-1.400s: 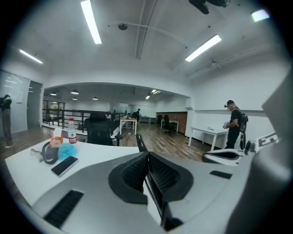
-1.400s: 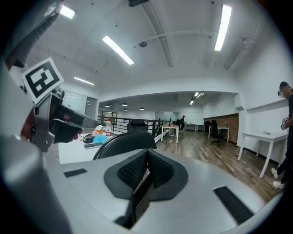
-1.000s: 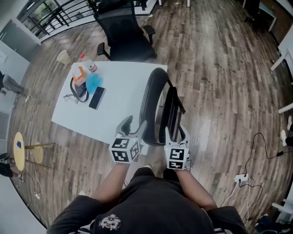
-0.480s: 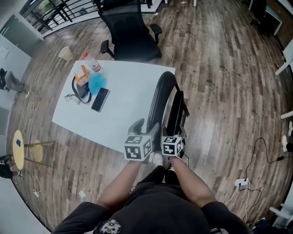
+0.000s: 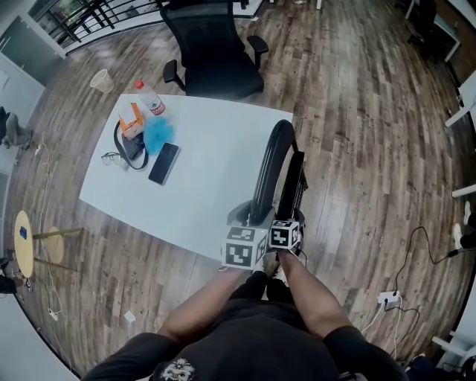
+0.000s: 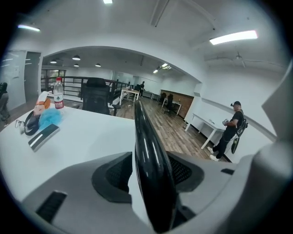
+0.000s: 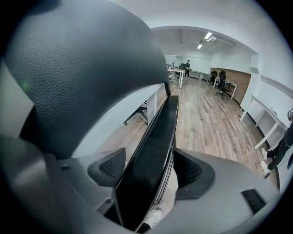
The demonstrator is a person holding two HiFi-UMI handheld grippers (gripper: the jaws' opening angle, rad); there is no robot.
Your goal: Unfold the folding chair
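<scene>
While the folding chair (image 5: 279,171) was found still folded flat, upright on the floor at the tabletop's (image 5: 193,186) right edge, its backrest (image 6: 144,151) was straddled by the left gripper (image 6: 147,171), whose jaws had just been closing. Its seat (image 7: 155,146) was straddled by the right gripper (image 7: 150,171), whose jaws had just been opening. Neither part was yet clamped, and the spreading was judged wholly left to do.

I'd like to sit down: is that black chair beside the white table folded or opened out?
Folded: the folding chair stands upright, its backrest and seat thin panels side by side.

Wood-plank floor (image 5: 372,111). White table (image 5: 216,171), black office chair (image 5: 212,45) at far side. Railing (image 5: 82,18) upper left. Yellow stool (image 5: 22,242) at left edge. White wall (image 6: 238,87), desks (image 6: 201,121) alongside. Ceiling strip light (image 6: 233,36) lit.
</scene>
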